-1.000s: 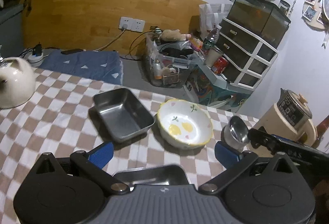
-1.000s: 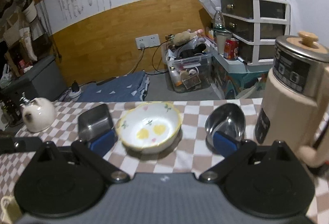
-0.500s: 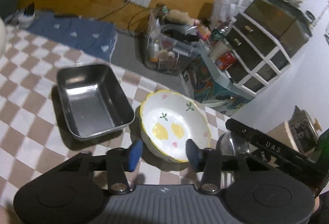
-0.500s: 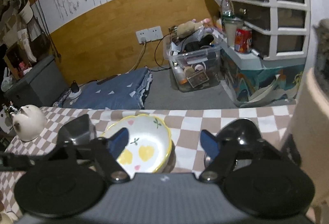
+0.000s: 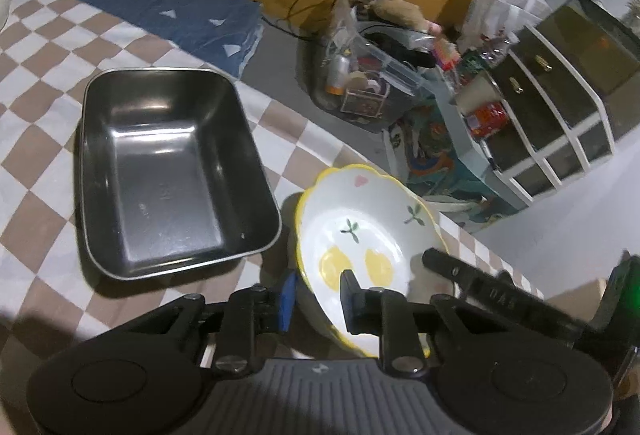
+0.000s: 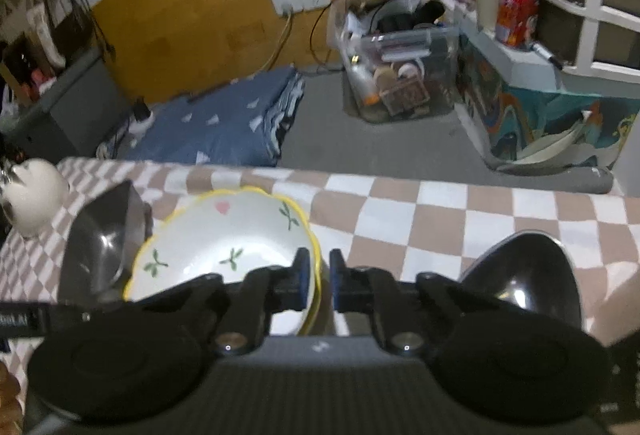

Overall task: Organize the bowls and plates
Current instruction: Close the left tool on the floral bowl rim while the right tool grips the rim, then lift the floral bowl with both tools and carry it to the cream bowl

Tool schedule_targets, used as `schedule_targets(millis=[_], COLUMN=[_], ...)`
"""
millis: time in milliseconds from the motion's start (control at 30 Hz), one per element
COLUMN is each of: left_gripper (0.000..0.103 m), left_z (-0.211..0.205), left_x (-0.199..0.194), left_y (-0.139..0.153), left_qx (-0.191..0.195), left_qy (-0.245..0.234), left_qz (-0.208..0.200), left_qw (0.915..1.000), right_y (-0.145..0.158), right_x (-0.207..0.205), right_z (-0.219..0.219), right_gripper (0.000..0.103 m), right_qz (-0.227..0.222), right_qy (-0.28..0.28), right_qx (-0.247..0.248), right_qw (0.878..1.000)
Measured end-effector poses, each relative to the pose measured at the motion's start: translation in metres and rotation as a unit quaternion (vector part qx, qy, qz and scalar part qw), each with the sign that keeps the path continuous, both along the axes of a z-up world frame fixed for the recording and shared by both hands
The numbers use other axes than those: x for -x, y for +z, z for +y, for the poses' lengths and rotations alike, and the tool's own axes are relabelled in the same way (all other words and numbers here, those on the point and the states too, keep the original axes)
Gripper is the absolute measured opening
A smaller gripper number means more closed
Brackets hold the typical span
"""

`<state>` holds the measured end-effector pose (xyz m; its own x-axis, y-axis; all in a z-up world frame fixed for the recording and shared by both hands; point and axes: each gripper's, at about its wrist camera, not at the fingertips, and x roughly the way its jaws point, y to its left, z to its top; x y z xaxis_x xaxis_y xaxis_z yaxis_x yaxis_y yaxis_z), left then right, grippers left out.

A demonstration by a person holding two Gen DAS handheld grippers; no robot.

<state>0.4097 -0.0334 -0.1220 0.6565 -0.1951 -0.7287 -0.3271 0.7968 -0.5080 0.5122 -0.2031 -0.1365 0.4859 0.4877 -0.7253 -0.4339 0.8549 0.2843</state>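
A white bowl (image 5: 360, 219) with a yellow rim and painted flowers sits on the checkered table between a rectangular steel tray (image 5: 168, 175) and a small round steel bowl (image 6: 524, 275). My left gripper (image 5: 318, 295) is closing over the white bowl's near left rim, one finger outside the wall and one inside. In the right wrist view the same white bowl (image 6: 232, 231) lies left of centre. My right gripper (image 6: 320, 277) is closing on its right rim, and the yellow edge is pinched between the pads. The steel tray (image 6: 100, 239) touches the bowl's far left side.
A white teapot (image 6: 34, 195) stands at the table's left. The table's far edge (image 6: 440, 179) drops to a floor with a blue folded cloth (image 5: 192, 19), a clear bin of clutter (image 6: 396, 75) and a drawer unit (image 5: 560, 107). The right gripper's arm (image 5: 480, 287) crosses the left wrist view.
Both grippers came down and forward onto the white bowl. Their jaws went from wide apart to narrow, each now straddling a part of the bowl's rim. The tall kettle has left the right view.
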Motion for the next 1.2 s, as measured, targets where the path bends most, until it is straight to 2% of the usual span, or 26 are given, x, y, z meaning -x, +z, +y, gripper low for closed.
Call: schedule_targets(millis=[67, 133, 200, 367, 533, 700, 833, 1067, 1200], left_gripper=[0.023, 0.016, 0.016, 0.017, 0.016, 0.013, 0.013, 0.013, 0.008], left_z=[0.001, 0.001, 0.003, 0.001, 0.000, -0.008, -0.012, -0.022, -0.025], left_x=[-0.003, -0.006, -0.008, -0.017, -0.020, -0.021, -0.015, 0.000, 0.014], left_y=[-0.003, -0.007, -0.009, -0.011, -0.014, -0.010, -0.008, 0.008, 0.021], left_qx=[0.000, -0.007, -0.001, -0.013, -0.024, -0.064, -0.056, -0.058, -0.066], left_qy=[0.002, 0.006, 0.010, 0.005, -0.014, -0.049, -0.068, -0.086, -0.096], left_qz=[0.003, 0.011, 0.014, 0.027, 0.027, 0.033, 0.024, 0.004, -0.006], left_qw=[1.0000, 0.9999, 0.9999, 0.9995, 0.9993, 0.9962, 0.9959, 0.9946, 0.9932], right_y=[-0.005, -0.006, -0.007, -0.012, -0.015, -0.010, 0.000, 0.012, 0.022], right_x=[-0.003, -0.006, -0.008, -0.014, -0.021, -0.004, 0.010, 0.041, 0.067], right_z=[0.005, 0.008, 0.008, 0.015, 0.013, 0.014, 0.010, -0.015, -0.026], right_gripper=[0.009, 0.009, 0.010, 0.015, 0.016, 0.014, 0.013, 0.011, 0.011], right_qz=[0.004, 0.002, 0.005, 0.018, 0.031, 0.007, -0.008, -0.003, 0.000], right_qy=[0.011, 0.017, 0.020, 0.029, 0.026, 0.023, 0.017, -0.027, -0.046], right_qx=[0.008, 0.013, 0.014, 0.021, -0.001, 0.018, 0.031, 0.008, -0.004], right_qw=[1.000, 1.000, 1.000, 0.999, 0.999, 1.000, 0.999, 1.000, 0.999])
